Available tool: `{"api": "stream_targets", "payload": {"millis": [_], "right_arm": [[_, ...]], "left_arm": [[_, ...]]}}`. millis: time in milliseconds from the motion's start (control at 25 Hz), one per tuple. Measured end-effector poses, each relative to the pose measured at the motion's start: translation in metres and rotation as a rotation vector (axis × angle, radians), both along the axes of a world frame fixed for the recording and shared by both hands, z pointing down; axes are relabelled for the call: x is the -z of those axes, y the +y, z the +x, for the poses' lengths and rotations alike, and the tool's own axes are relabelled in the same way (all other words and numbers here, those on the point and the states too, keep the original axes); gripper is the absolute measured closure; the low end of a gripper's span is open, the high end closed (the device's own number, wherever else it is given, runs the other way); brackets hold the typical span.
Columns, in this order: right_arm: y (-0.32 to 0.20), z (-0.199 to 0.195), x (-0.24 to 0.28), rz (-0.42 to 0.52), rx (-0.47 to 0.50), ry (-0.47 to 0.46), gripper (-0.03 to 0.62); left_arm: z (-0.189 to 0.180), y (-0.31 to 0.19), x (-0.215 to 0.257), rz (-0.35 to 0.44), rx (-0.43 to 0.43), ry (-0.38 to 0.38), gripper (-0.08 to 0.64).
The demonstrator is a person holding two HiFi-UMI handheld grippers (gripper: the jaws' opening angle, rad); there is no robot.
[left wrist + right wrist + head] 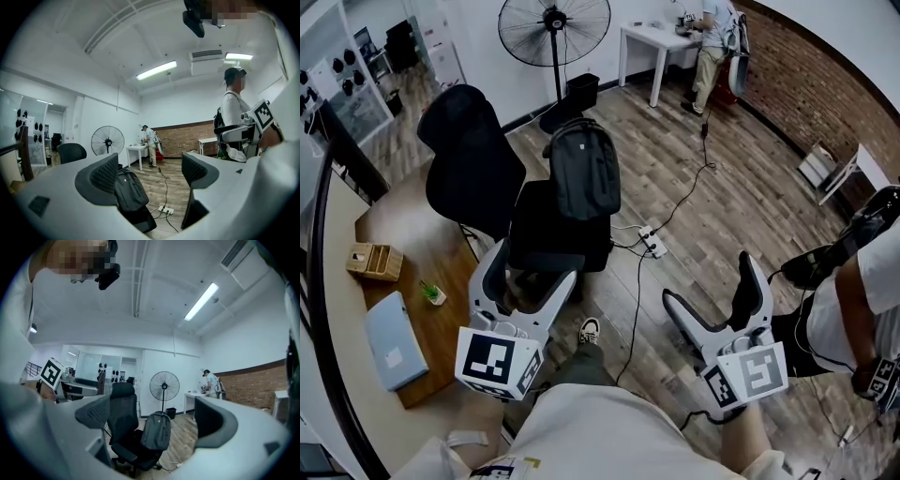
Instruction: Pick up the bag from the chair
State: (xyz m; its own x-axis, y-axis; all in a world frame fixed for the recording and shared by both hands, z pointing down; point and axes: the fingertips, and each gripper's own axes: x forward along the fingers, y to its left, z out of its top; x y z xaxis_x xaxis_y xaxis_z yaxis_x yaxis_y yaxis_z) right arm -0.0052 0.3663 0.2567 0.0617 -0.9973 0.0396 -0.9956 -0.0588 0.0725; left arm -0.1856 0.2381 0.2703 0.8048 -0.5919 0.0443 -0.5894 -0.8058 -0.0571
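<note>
A dark grey backpack (584,169) stands upright on the seat of a black office chair (473,169), leaning toward the seat's far side. It also shows in the left gripper view as the backpack (129,190) and in the right gripper view as the backpack (156,431) on the chair (123,427). My left gripper (528,270) is open just short of the chair's seat edge, nothing between its jaws. My right gripper (712,292) is open over the floor to the right, well apart from the bag.
A wooden desk (394,281) at the left holds a laptop (392,339) and a small box (375,261). A power strip (652,243) and cables lie on the floor. A standing fan (554,33) and a white table (656,42) with a person (711,52) are at the back. Another person (844,300) stands at the right.
</note>
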Motion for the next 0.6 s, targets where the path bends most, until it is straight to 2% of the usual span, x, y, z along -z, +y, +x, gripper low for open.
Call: {"api": "stream_targets", "payload": {"millis": [200,600], "right_arm": [[-0.065,0.029,-0.004,-0.032,-0.010,-0.025,0.028],[-0.225,0.079,-0.003,-0.052,-0.023,-0.032,0.028]], "left_arm": [[0.031,-0.067,-0.004,-0.028,-0.011,-0.015,0.155],[0.075,-0.234,-0.008,-0.020,0.009,-0.023,0.155]]}}
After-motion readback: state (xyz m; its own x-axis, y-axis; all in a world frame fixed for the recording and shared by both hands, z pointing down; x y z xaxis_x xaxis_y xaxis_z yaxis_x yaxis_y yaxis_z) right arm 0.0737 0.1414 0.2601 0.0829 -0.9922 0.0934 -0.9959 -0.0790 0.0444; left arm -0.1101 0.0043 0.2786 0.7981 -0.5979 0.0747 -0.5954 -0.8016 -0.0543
